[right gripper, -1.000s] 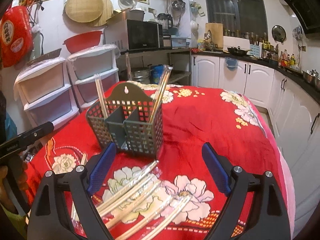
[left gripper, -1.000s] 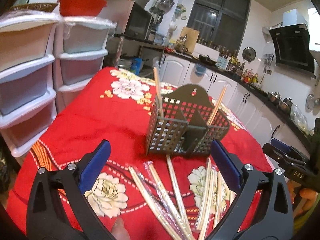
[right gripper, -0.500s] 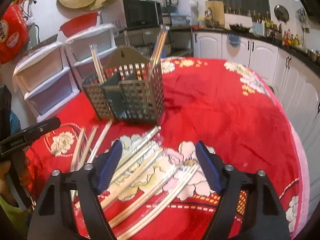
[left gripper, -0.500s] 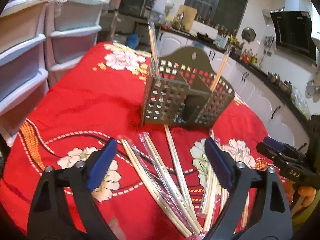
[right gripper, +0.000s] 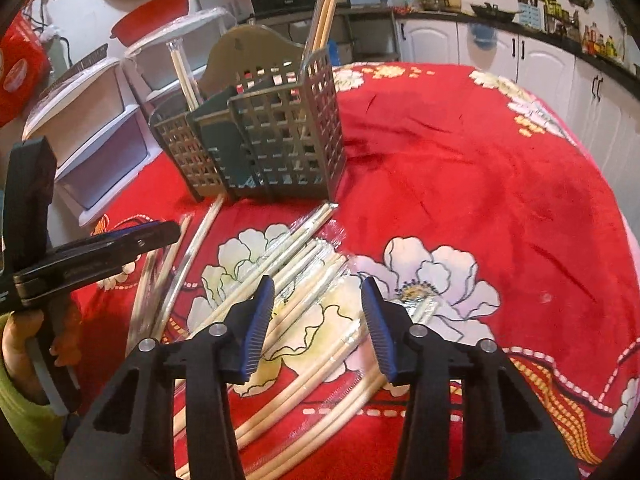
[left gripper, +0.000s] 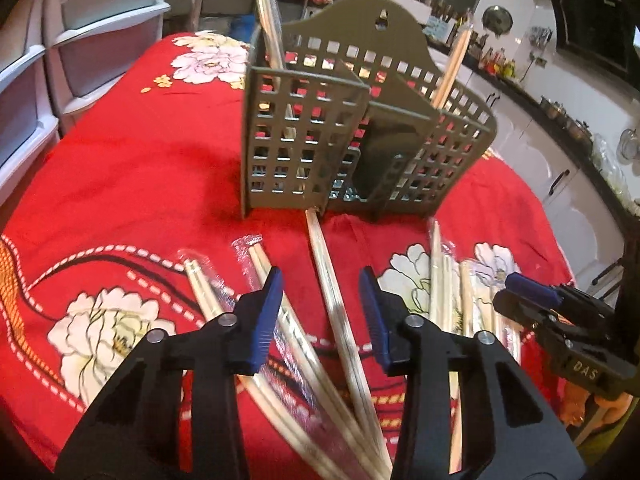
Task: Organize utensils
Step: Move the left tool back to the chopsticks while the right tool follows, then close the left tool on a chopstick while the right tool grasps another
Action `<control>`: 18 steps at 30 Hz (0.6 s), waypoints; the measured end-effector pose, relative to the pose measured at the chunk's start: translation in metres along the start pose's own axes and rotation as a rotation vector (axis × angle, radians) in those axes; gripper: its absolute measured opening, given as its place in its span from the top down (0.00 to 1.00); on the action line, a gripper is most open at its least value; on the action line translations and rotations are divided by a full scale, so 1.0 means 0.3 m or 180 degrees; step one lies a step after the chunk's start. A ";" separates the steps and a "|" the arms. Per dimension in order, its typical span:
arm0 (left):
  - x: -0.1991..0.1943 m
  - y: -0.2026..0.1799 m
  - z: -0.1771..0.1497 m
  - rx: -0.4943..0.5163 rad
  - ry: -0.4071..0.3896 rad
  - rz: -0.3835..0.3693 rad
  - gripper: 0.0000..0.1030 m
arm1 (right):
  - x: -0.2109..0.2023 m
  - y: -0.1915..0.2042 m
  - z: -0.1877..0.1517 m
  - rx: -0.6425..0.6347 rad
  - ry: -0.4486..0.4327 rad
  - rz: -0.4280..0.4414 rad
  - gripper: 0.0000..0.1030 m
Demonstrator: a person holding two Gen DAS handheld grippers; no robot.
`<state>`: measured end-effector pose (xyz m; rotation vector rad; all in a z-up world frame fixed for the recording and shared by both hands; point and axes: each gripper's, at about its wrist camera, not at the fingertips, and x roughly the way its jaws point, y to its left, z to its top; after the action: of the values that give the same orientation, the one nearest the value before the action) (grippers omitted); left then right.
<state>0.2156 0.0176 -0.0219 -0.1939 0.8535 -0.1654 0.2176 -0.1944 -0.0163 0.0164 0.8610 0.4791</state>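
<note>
Left tongs (left gripper: 320, 304) open above wrapped chopsticks (left gripper: 336, 320) on the red-clothed table (left gripper: 140, 160), right tongs (right gripper: 318, 312) open over more chopsticks, grey slotted holder (left gripper: 340, 136) just behind, holding two upright pairs

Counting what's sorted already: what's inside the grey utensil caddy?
Two wrapped chopstick pairs stand in the caddy: one at each end. Dividers hide the middle compartment's floor.

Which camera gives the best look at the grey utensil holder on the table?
The left wrist view: the utensil holder sits centered and close, front grid, dividers and arched back all visible. The right wrist view shows it farther off, upper left, turned corner-on.
</note>
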 end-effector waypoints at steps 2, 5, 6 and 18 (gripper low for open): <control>0.021 -0.005 0.006 0.0024 0.0030 0.0034 0.74 | 0.018 -0.003 0.001 0.0015 0.0044 -0.0003 0.60; 0.055 -0.013 0.021 0.0041 0.0086 0.0071 0.76 | 0.043 -0.016 0.005 0.0088 0.0109 0.0018 0.61; 0.067 -0.015 0.025 0.0045 0.0105 0.0085 0.77 | 0.052 -0.021 0.009 0.0115 0.0132 0.0021 0.62; 0.138 -0.021 0.058 0.0012 0.0159 0.0191 0.77 | 0.138 -0.051 0.053 0.0241 0.0250 0.0050 0.68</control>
<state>0.2551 0.0039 -0.0395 -0.1609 0.9075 -0.1161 0.2582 -0.1884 -0.0389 0.0742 0.9565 0.4641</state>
